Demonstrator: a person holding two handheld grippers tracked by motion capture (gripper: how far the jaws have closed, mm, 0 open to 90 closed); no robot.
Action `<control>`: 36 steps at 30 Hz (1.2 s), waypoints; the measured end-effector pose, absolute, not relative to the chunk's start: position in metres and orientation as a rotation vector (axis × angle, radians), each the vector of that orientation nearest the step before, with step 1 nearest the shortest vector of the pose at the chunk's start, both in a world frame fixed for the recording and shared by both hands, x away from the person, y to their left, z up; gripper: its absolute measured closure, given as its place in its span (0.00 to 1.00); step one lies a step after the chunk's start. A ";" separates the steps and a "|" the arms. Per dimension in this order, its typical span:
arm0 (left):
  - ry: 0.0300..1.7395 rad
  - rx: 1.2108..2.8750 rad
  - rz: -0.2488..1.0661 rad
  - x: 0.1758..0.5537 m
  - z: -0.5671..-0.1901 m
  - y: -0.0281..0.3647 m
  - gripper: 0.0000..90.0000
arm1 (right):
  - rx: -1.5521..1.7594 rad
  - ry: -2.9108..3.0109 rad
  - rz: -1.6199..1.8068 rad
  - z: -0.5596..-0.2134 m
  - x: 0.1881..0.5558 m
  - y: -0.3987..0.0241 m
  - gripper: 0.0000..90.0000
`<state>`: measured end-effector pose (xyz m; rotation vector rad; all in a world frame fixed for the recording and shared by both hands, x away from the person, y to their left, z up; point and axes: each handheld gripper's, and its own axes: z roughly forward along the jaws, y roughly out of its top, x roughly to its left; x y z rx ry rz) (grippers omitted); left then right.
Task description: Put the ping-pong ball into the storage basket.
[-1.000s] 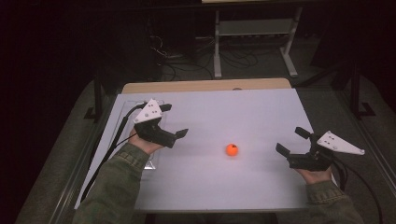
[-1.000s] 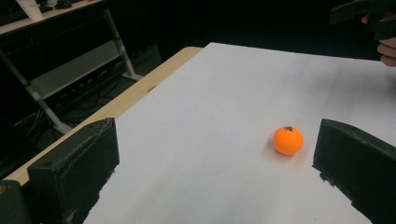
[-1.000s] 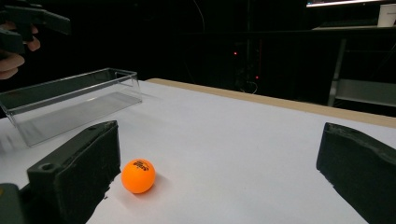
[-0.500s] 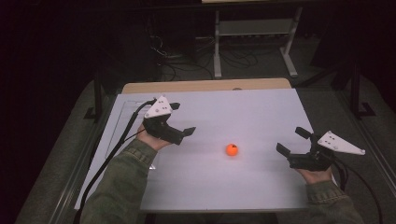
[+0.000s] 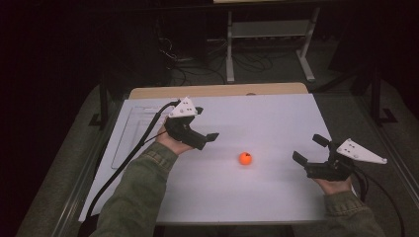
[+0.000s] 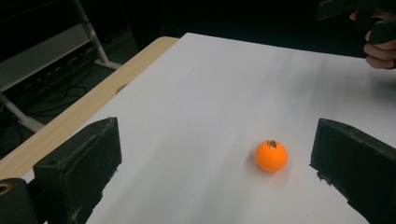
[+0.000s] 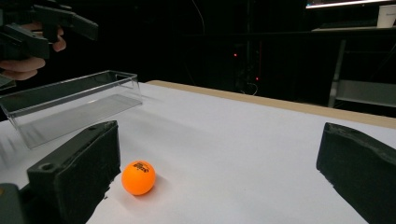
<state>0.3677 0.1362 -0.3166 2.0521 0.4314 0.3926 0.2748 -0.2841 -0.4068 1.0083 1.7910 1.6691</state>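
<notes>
Ball (image 5: 245, 158) sits loose on the bench (image 5: 276, 113), about mid-bench, slightly toward the near edge. Nothing touching it.

Left tool (image 5: 207, 139) at the ball's 10 o'clock, jaws spread, empty. Over the last second it has slid right, from the clear tray (image 5: 129, 136) side toward the ball, nose now pointed at it. In the left gripper view the ball (image 6: 271, 156) lies ahead between the jaws, nearer the right-hand one, not yet inside the gap.

Right tool (image 5: 310, 151) at the ball's 3 o'clock, jaws spread, empty, hasn't moved.

Read: left side is making the pick, still on approach. Needs more travel and a slight re-centre before closing, or the ball may roll off.
</notes>
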 end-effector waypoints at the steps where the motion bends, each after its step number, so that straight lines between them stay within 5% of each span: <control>1: 0.427 2.054 0.397 0.368 -0.316 0.135 0.01 | 1.008 1.791 1.669 -0.407 0.275 -0.284 0.00; 36: 0.377 2.204 0.314 0.391 -0.328 0.078 0.03 | 1.009 1.779 1.683 -0.406 0.274 -0.286 0.00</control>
